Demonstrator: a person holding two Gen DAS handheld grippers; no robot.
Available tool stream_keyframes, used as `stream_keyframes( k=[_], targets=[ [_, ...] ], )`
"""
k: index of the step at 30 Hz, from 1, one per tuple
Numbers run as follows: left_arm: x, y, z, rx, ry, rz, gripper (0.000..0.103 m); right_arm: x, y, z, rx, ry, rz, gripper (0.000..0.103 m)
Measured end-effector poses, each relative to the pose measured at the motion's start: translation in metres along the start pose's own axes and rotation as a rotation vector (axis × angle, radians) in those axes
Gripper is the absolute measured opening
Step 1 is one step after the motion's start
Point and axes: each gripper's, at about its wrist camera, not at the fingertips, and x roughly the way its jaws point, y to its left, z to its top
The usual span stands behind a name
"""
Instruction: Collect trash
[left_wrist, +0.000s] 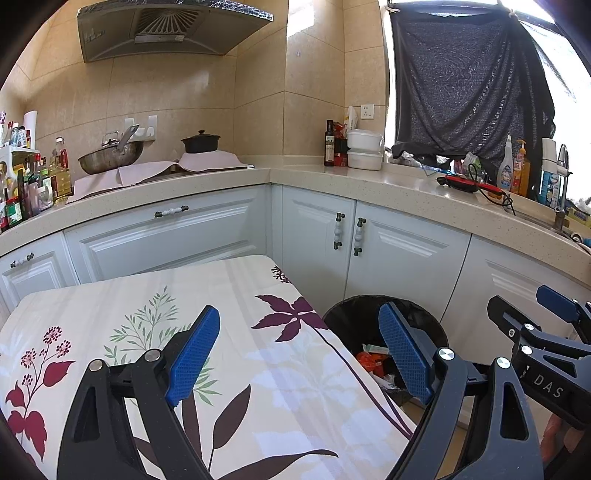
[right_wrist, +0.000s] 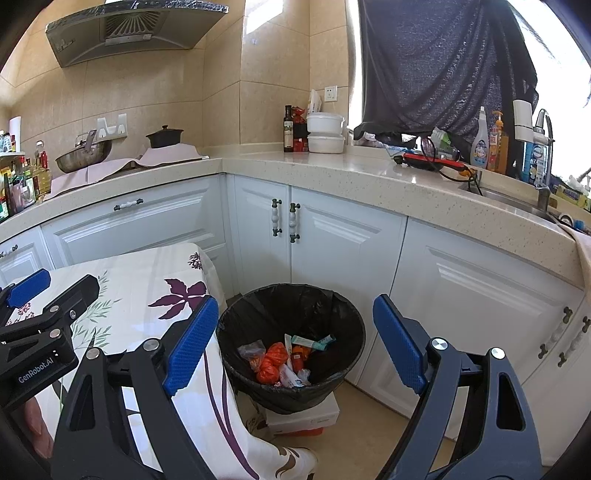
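Observation:
A black-lined trash bin (right_wrist: 325, 314) stands on the floor beside the table, with orange wrappers and other trash (right_wrist: 284, 358) lying in its bottom. My right gripper (right_wrist: 295, 339) hovers over the bin, open, nothing between its blue pads. My left gripper (left_wrist: 299, 354) hangs open over the right edge of the flowered tablecloth (left_wrist: 129, 306), also with nothing in it; the bin (left_wrist: 354, 317) shows partly behind its right finger. Each gripper appears at the edge of the other's view: right gripper (left_wrist: 546, 314), left gripper (right_wrist: 33, 291).
White cabinets (right_wrist: 332, 243) wrap the corner behind the bin, under a speckled countertop (right_wrist: 369, 173) holding bottles, tubs, a wok and a pot. A white box (right_wrist: 306, 417) sits under the bin. A sink with faucet (right_wrist: 543, 140) is at far right.

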Motion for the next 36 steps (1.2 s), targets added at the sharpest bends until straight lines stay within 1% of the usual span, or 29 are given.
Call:
stream_keyframes(
  k=[36],
  targets=[
    [0.0012, -0.0035, -0.0019, -0.014, 0.006, -0.009, 0.085, 0.0008, -0.0032, -0.0005, 0.0, 0.0, -0.002, 0.084]
  ],
)
